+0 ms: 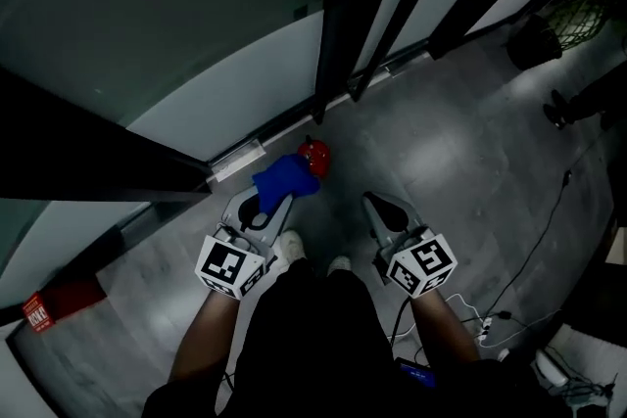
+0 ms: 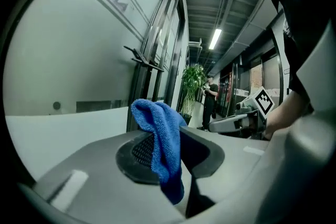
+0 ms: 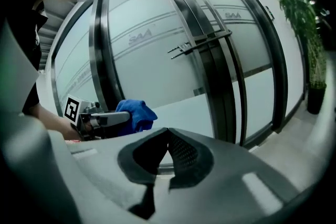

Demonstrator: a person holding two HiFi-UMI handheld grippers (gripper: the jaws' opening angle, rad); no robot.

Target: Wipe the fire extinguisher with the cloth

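A red fire extinguisher stands on the floor by the glass wall; from above I see only its top. My left gripper is shut on a blue cloth, which hangs just left of the extinguisher and partly covers it. In the left gripper view the blue cloth is pinched between the jaws and folds over them. My right gripper is held right of the extinguisher, its jaws shut with nothing between them. The right gripper view shows the cloth and left gripper off to the left.
A frosted glass wall with dark metal door frames runs along the far side. A red sign lies at lower left. Cables and a power strip trail on the floor at right. A potted plant and a standing person are down the corridor.
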